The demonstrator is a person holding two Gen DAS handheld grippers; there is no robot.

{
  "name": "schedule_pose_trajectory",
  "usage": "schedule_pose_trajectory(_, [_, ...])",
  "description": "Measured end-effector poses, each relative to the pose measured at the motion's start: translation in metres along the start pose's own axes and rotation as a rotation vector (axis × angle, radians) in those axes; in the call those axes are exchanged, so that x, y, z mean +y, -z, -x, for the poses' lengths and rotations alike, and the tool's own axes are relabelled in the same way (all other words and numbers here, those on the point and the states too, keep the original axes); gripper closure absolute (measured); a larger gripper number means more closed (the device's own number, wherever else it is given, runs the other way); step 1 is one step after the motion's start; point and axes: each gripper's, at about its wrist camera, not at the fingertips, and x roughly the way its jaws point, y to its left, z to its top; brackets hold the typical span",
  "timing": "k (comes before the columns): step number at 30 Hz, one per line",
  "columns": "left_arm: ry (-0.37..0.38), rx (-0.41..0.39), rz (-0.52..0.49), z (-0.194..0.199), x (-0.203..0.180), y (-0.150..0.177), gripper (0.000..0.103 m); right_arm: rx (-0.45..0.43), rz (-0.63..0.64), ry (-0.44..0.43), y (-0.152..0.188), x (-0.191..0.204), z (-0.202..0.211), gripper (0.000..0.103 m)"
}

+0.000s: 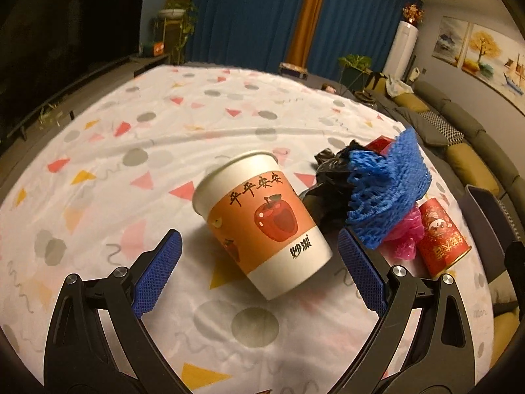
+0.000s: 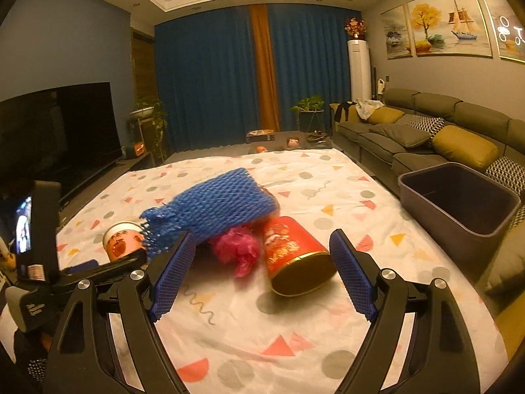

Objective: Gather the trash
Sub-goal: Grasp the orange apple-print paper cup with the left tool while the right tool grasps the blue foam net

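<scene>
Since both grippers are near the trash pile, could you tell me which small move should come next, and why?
Probably ease the open left gripper forward around the paper cup: the cup lies on its side just ahead of the fingers, untouched. The right gripper is likewise open before the red can.

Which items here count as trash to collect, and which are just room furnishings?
Job: paper cup, blue foam net, red tin, pink plastic, black bag, grey bin.
Background: sofa, television, curtains, paintings.
</scene>
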Motion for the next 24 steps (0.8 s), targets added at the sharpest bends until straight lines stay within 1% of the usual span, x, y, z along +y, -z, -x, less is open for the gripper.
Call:
schedule_pose_trajectory(2, [0.022,0.022,0.020,-0.007,0.003,-0.002,0.010,0.003,0.003,-0.002,-0.002,0.002,-0.003,0.022])
schedule_pose_trajectory(5, [0.036,0.034,0.023,-0.013,0.005,-0.004,0.016,0.015,-0.003,-0.012,-0.005,0.004,-0.011,0.022])
schedule_pose_trajectory(6, [0.039,0.036,0.021,-0.015,0.005,-0.005,0.019,0.019,-0.004,-0.013,-0.005,0.004,-0.014,0.022])
schedule_pose_trajectory(8, [0.069,0.052,0.039,-0.018,0.009,-0.005,0.024,0.030,-0.008,-0.017,-0.006,0.005,-0.019,0.022])
schedule_pose_trajectory(9, [0.083,0.059,0.046,-0.019,0.010,-0.005,0.029,0.036,-0.011,-0.020,-0.007,0.005,-0.021,0.022])
schedule_pose_trajectory(10, [0.087,0.060,0.045,-0.020,0.011,-0.005,0.031,0.041,-0.013,-0.022,-0.007,0.006,-0.024,0.022])
schedule_pose_trajectory(12, [0.089,0.052,0.033,-0.020,0.010,-0.004,0.032,0.054,-0.019,-0.029,-0.008,0.007,-0.030,0.022])
schedule_pose_trajectory(16, [0.101,0.044,0.026,-0.019,0.012,-0.004,0.038,0.073,-0.021,-0.037,-0.011,0.012,-0.040,0.022])
schedule_pose_trajectory(24, [0.104,0.031,0.028,-0.014,0.018,-0.002,0.040,0.096,-0.018,-0.062,-0.020,0.028,-0.059,0.022])
